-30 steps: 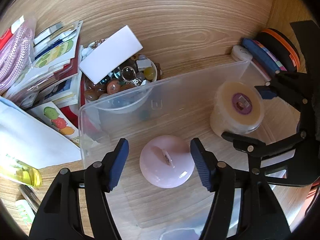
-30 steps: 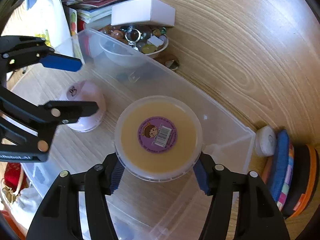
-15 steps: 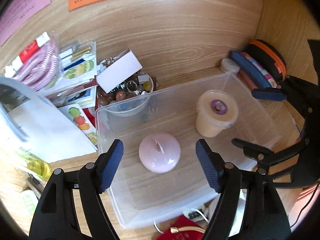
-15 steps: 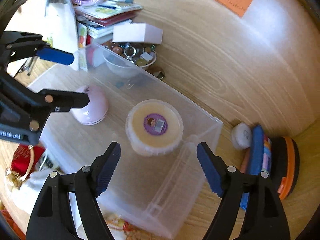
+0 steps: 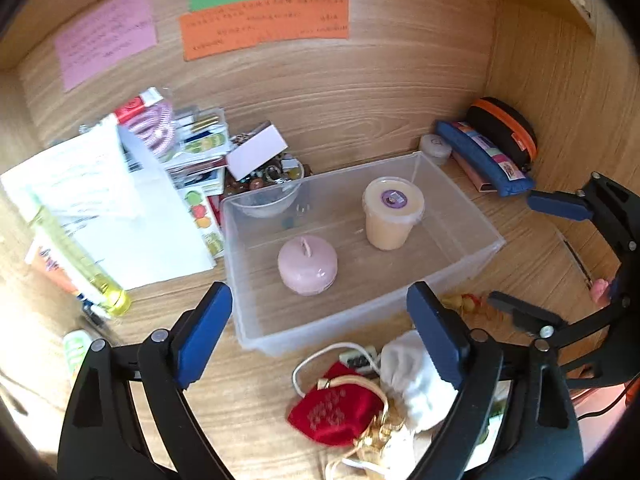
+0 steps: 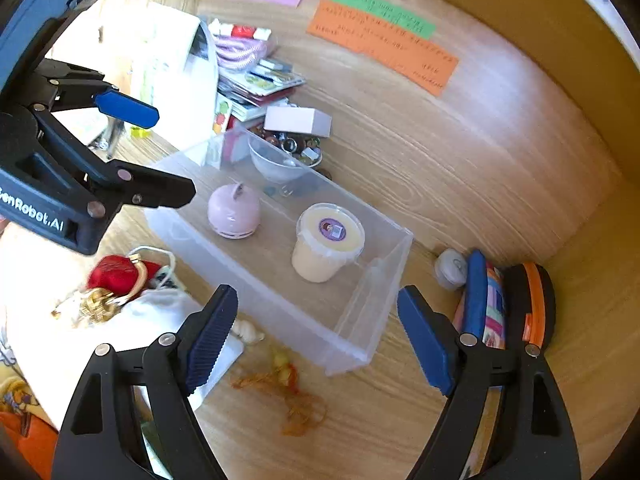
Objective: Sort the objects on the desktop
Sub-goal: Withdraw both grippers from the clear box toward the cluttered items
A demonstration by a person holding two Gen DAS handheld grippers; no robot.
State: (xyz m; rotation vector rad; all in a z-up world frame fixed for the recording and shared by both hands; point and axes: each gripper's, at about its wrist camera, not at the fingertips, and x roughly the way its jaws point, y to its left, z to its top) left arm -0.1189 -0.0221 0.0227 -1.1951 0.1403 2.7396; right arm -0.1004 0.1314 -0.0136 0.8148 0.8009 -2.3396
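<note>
The counter (image 5: 360, 92) carried everything, and the largest thing on it was the clear plastic bin (image 5: 472, 220), lying with its long axis running from your left to your right. Both your grippers hung above its near side with their jaws spread wide and nothing between them: your left gripper (image 5: 320, 336) over the bin's near left part, your right gripper (image 6: 320, 340) over its right end. Inside the bin stood a pale lidded tub (image 5: 393, 218) toward the right end and a pink round gadget (image 5: 307, 265) toward the left, the two well apart. Behind the bin's far wall sat a bowl of beads (image 5: 266, 192) with a white box (image 5: 257, 151) resting across it.

The loose pieces lay on the near side of the bin, below your jaws: a white cloth pouch (image 5: 416, 380), a red pouch (image 5: 336, 408) just beside it, and an orange tasselled charm (image 6: 288, 392) near the bin's near right corner. I'd judge the charm nearer your right gripper, the red pouch nearer your left
</note>
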